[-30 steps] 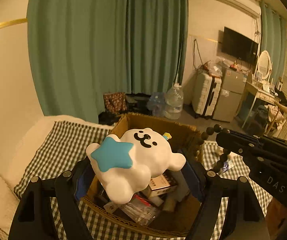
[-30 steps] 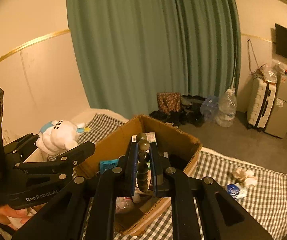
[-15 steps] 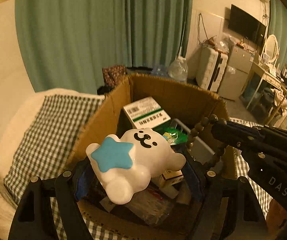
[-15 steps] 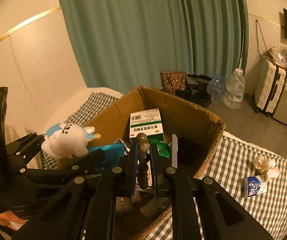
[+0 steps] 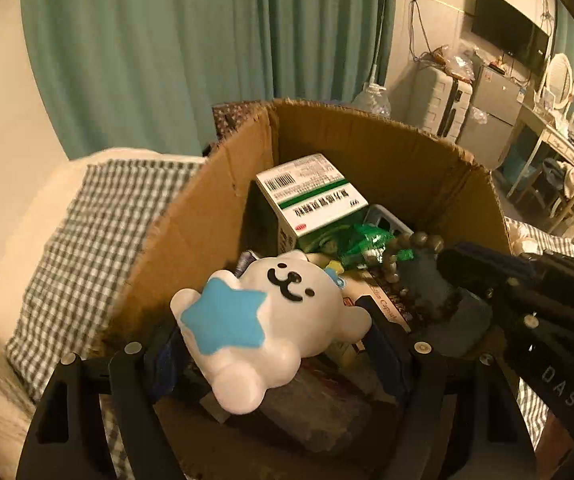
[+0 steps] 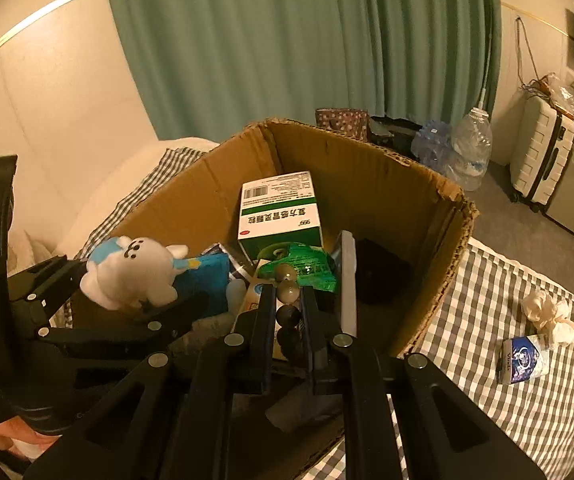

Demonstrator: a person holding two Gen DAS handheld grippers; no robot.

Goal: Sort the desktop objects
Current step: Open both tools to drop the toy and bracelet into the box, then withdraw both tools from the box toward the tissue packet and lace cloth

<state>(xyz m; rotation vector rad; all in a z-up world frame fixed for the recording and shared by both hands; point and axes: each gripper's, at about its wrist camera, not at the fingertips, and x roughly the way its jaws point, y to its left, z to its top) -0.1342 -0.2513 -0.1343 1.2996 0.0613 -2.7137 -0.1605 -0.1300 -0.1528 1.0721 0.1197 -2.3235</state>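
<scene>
Both grippers now lower, over cardboard box (image 5: 367, 148) vs. a sec ago. Left gripper (image 5: 275, 332) clamps white bear toy (image 5: 271, 320); right gripper (image 6: 289, 304) pinches bead bracelet (image 6: 287, 292). Both items above box contents, not released; drop-in looks next.

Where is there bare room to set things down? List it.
Bare: the checked cloth between the cardboard box wall and the tissue pack, and the cloth left of the box. Crowded: inside the box, with the medicine box, green packet and grey slab.
</scene>
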